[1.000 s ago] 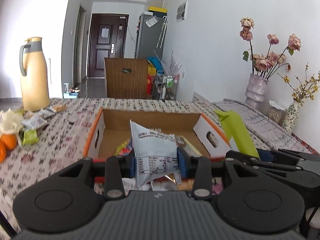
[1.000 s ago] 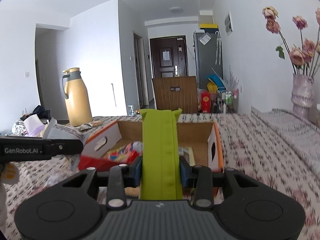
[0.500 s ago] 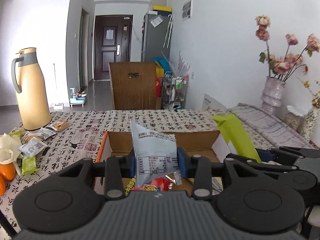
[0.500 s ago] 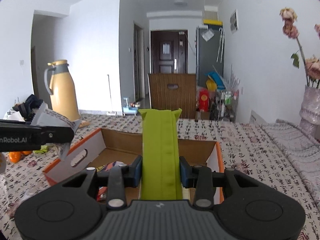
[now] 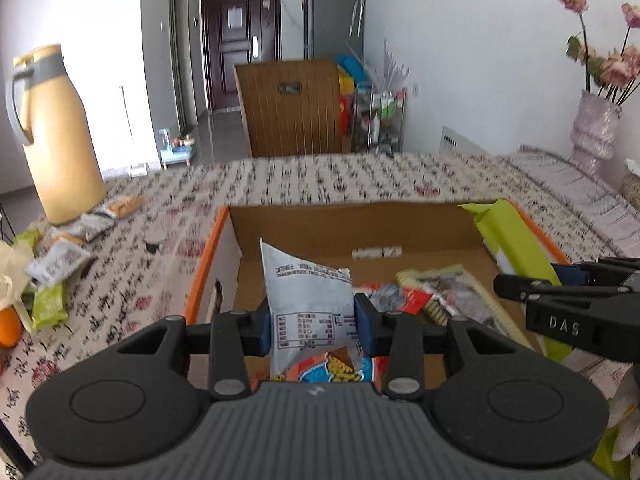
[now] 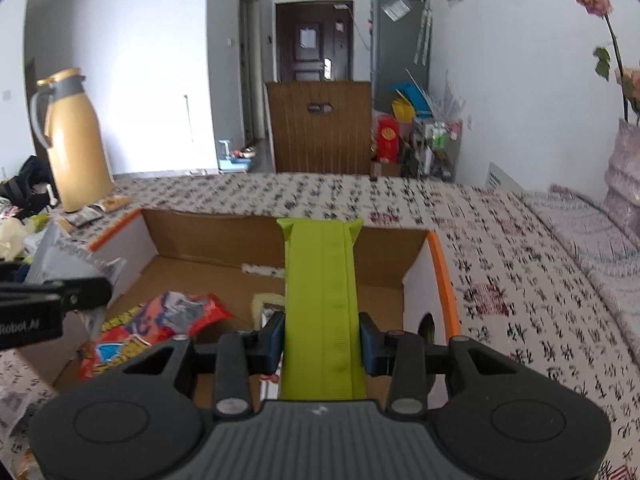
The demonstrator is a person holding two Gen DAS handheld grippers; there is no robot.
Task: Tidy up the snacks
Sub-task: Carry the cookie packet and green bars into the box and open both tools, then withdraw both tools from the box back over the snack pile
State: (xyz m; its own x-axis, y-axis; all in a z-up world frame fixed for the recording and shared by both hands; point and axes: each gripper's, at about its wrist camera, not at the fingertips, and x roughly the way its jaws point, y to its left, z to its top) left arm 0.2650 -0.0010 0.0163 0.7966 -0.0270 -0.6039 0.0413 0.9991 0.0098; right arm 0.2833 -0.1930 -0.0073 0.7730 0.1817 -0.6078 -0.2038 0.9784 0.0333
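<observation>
An open cardboard box (image 5: 360,228) (image 6: 208,236) with orange rims sits on the patterned tablecloth. My left gripper (image 5: 314,326) is shut on a grey-white snack packet (image 5: 308,296), held upright over the box's near edge. My right gripper (image 6: 322,338) is shut on a long lime-green snack pack (image 6: 320,296) that points into the box; this green pack (image 5: 512,240) also shows at the box's right side in the left wrist view. Inside the box lie a red-orange snack bag (image 6: 160,324) and a dark printed packet (image 5: 444,292).
A tan thermos jug (image 5: 56,136) (image 6: 76,140) stands at the table's far left. Several loose snack packets (image 5: 60,260) and an orange (image 5: 8,326) lie beside it. A vase with dried flowers (image 5: 596,128) stands at the far right. A wooden chair back (image 6: 320,128) is beyond the table.
Both grippers have moved forward and tipped down over the box with their packets still held, so the box's inside now shows more fully. The jaws have not changed.
</observation>
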